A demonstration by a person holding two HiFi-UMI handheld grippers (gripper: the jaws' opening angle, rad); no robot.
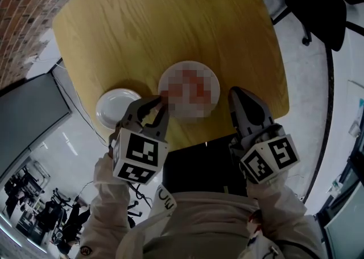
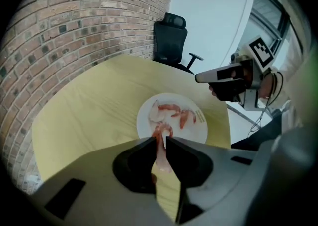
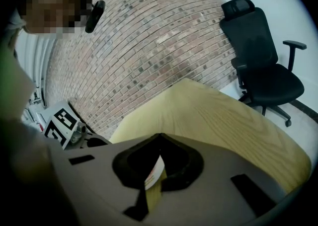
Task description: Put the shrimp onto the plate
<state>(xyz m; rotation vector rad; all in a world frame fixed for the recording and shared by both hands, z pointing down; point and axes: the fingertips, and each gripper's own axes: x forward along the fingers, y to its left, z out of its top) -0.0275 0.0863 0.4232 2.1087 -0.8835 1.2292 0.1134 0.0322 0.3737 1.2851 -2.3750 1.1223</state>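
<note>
Left gripper (image 2: 161, 138) pitched steeply down, pinching one shrimp (image 2: 162, 159) over the plate (image 2: 198, 128) rim, more shrimp (image 2: 174, 111) lying on it; right gripper (image 3: 159, 138) tilted gently down alongside, jaws together, empty

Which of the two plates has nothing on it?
The smaller white plate, at the table edge beside the left gripper. The bigger plate next to it has pink shrimp lying on it.

A pale pink shrimp (image 2: 162, 158) is hanging upright, pinched in the left gripper (image 2: 159, 141), over the near rim of the white plate (image 2: 196, 131), where several more shrimps (image 2: 175, 113) are lying.
</note>
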